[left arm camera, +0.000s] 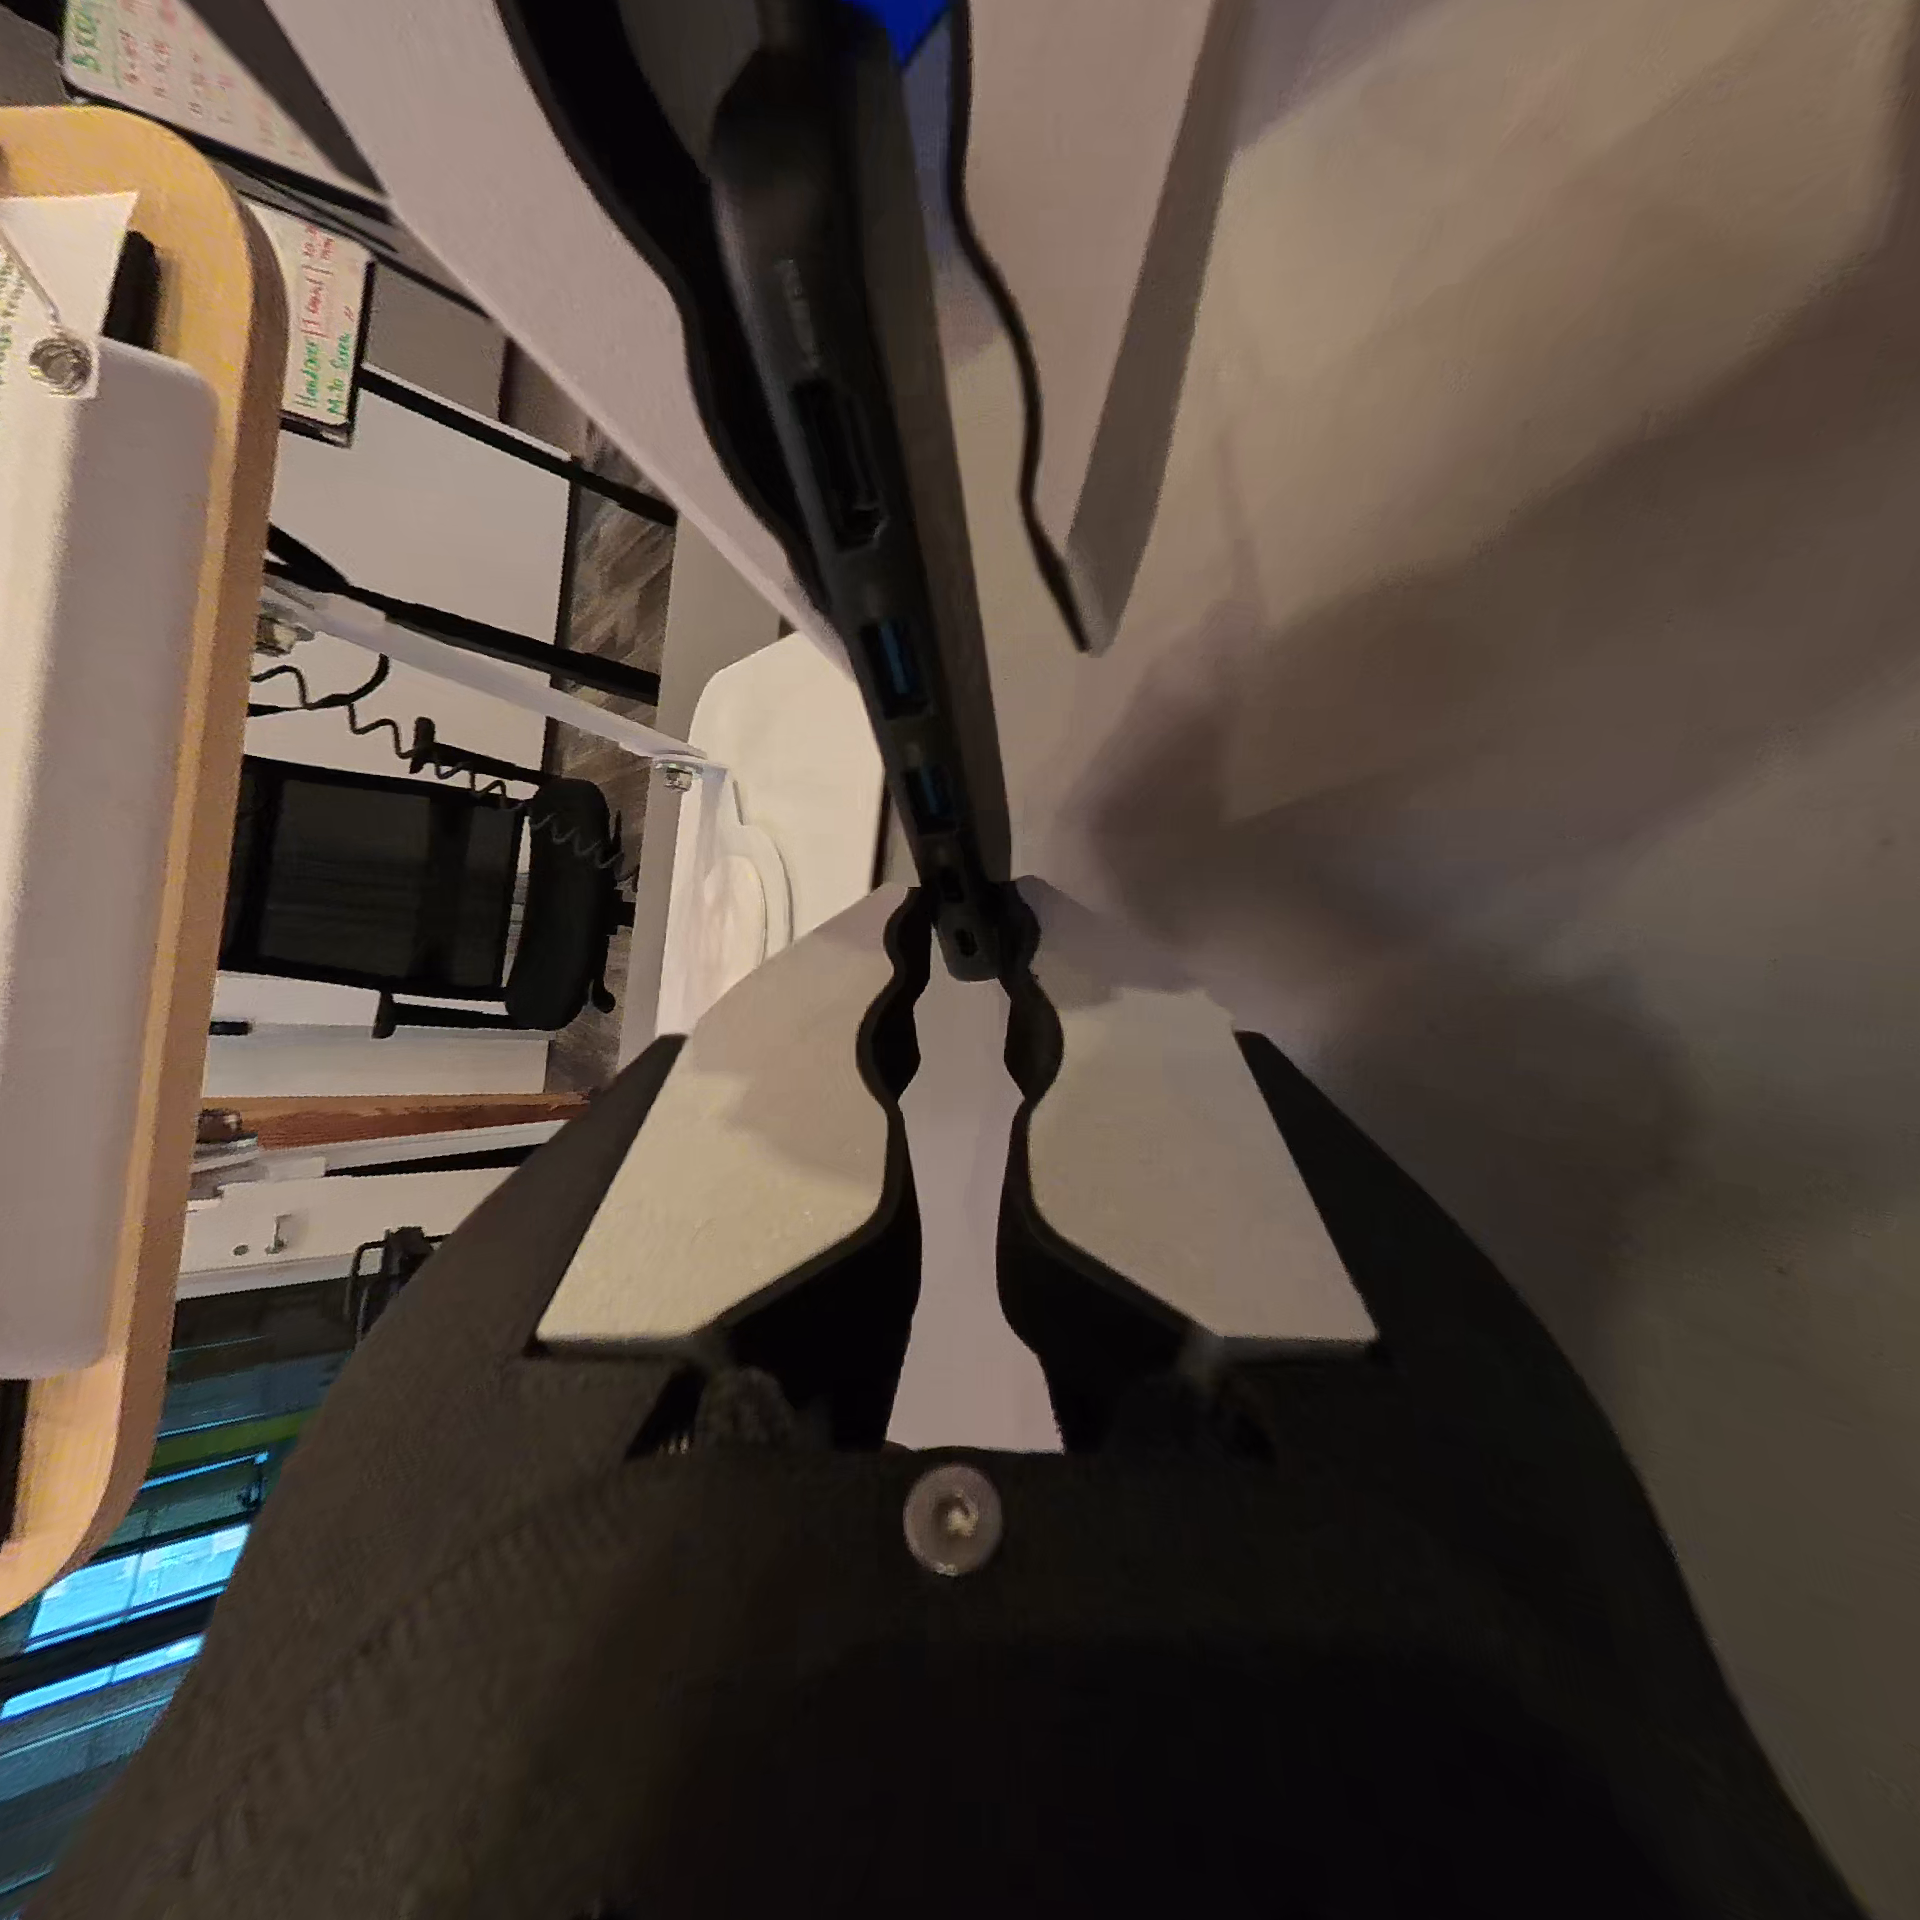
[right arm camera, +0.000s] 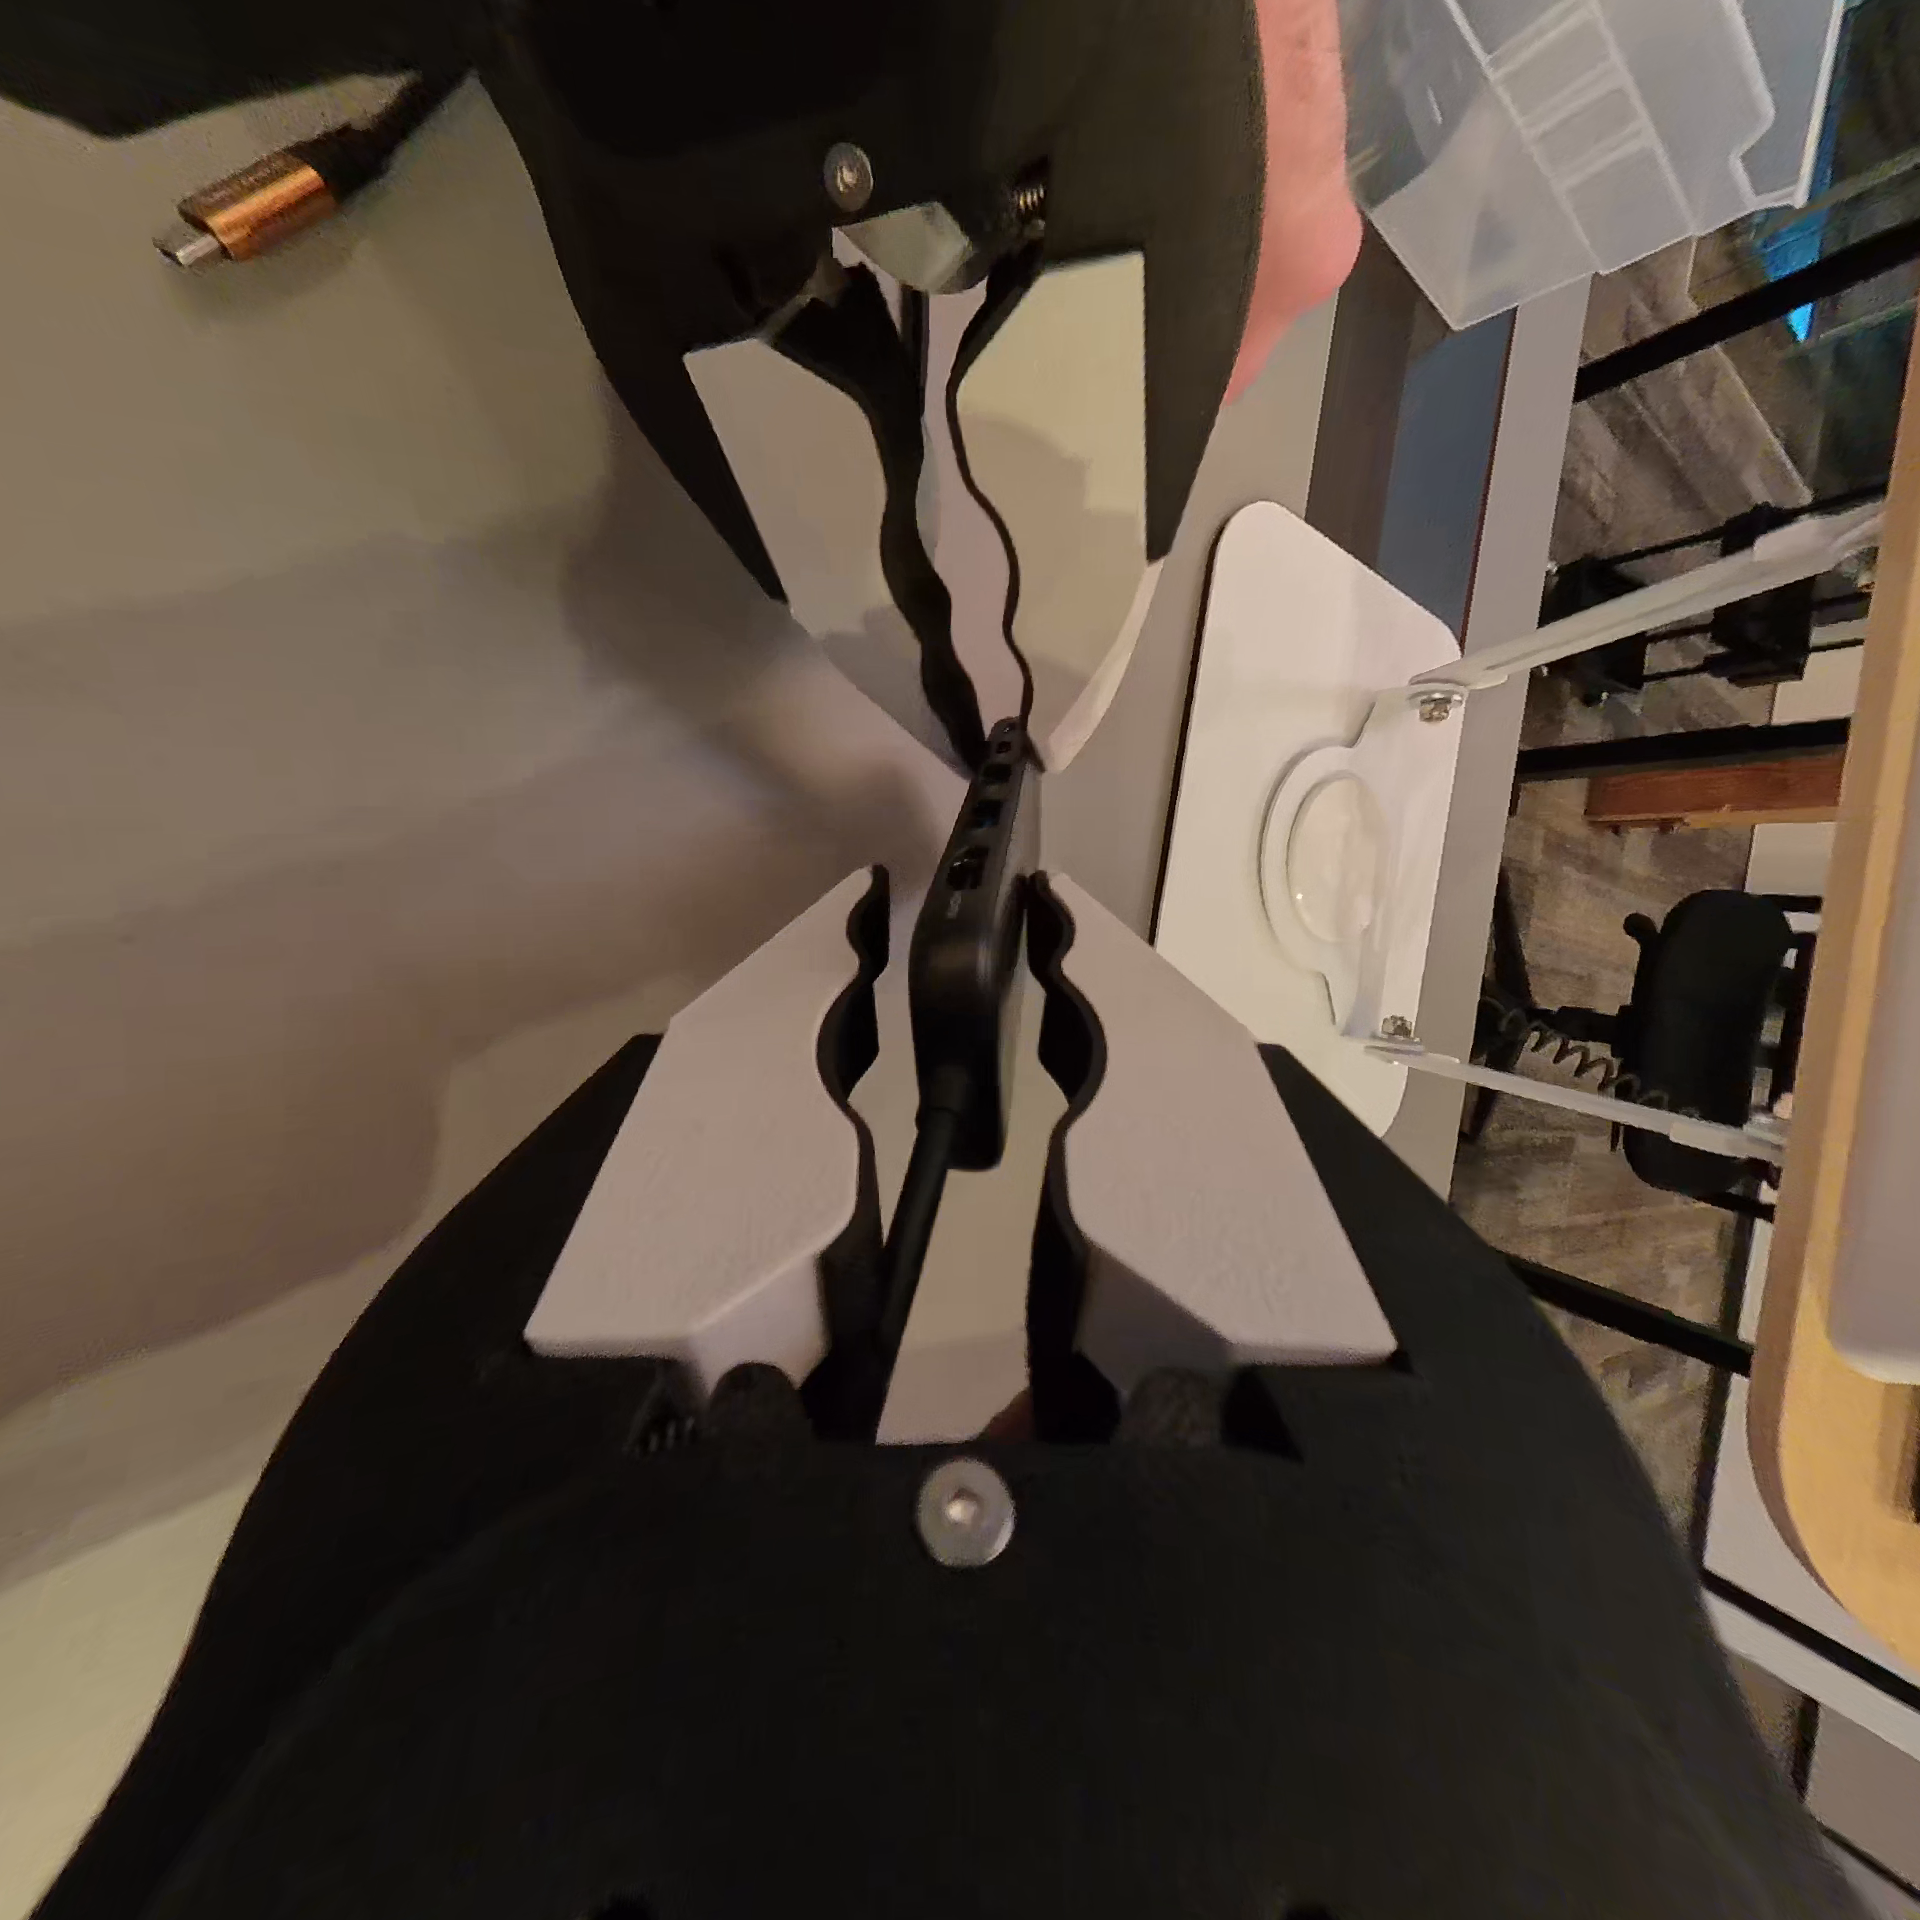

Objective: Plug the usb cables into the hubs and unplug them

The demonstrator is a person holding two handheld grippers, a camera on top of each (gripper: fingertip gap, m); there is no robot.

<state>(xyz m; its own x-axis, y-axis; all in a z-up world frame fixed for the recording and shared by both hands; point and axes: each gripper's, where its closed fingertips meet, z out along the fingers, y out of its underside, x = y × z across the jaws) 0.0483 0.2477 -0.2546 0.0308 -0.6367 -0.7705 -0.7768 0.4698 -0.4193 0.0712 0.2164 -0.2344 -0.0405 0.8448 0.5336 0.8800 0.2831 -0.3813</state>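
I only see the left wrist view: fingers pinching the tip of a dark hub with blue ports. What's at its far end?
Observer: The right gripper. Its fingers flank the hub where its cord leaves. I can't tell whether they pinch it.
Operator: Is any cable waiting to be plugged in?
Observer: A copper-sleeved plug lies loose on the table, with nothing holding it.
Operator: Who is holding my gripper?
Observer: A hand shows behind the left gripper.
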